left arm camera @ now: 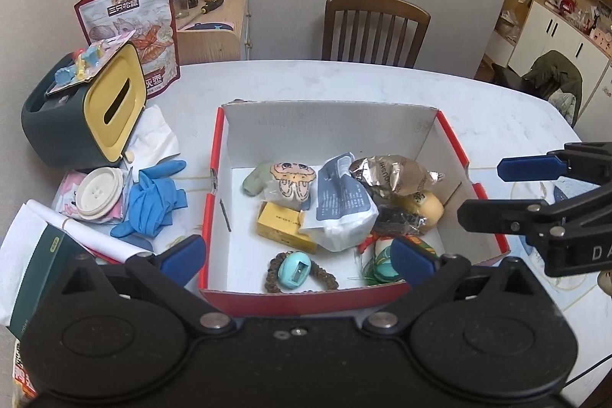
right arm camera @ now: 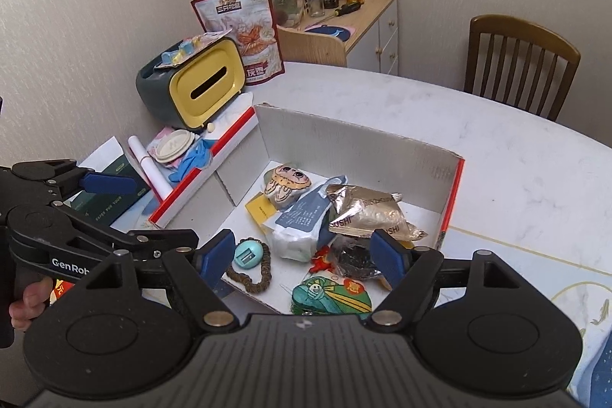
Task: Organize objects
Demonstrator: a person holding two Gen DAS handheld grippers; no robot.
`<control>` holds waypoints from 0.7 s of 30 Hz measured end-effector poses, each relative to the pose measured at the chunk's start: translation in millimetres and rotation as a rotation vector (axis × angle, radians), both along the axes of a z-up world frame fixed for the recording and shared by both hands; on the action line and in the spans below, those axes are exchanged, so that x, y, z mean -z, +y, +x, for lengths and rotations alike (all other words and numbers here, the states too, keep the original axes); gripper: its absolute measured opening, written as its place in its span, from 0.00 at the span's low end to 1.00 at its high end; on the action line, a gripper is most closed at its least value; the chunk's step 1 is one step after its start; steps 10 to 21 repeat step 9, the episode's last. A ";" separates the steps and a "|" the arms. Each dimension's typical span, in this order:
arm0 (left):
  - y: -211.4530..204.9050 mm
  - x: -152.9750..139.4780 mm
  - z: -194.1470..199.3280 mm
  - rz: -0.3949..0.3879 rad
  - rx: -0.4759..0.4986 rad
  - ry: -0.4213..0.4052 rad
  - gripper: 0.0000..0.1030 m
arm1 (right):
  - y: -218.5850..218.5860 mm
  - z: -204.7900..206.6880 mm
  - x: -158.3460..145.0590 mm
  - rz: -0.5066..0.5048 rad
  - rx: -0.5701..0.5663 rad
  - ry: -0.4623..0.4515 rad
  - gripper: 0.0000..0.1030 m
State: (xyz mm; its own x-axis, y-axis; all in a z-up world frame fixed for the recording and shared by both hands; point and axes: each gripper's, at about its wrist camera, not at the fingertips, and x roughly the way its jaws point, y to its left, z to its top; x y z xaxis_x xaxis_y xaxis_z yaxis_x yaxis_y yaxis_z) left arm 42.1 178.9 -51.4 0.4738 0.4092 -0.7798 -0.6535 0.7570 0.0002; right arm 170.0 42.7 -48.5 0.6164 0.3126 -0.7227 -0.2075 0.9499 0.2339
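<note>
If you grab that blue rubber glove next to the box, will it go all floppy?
Probably yes. The blue glove lies crumpled on the table with its fingers sprawled, so it looks thin and limp and would likely dangle from a gripper. It seems very light for its size. It probably won't roll, but a push might just bunch it up against the red box.

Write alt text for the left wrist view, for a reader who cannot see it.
An open left gripper hovers empty over a red-edged cardboard box holding snack packets, a yellow box and a teal pencil sharpener inside a bead bracelet. Left of the box lie blue gloves and a tissue holder; the open right gripper enters from the right.
</note>
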 end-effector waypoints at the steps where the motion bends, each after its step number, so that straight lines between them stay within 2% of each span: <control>1: -1.4 0.5 0.4 0.005 -0.001 0.001 0.99 | -0.2 -2.2 -0.5 -0.003 0.002 -0.008 0.75; 7: -6.7 0.6 -0.8 0.016 -0.003 -0.005 0.99 | 1.9 -11.7 0.8 -0.017 0.004 -0.035 0.75; 21: -9.5 -0.6 -1.8 0.022 -0.004 -0.008 0.99 | 0.3 -14.0 2.6 -0.013 0.012 -0.030 0.75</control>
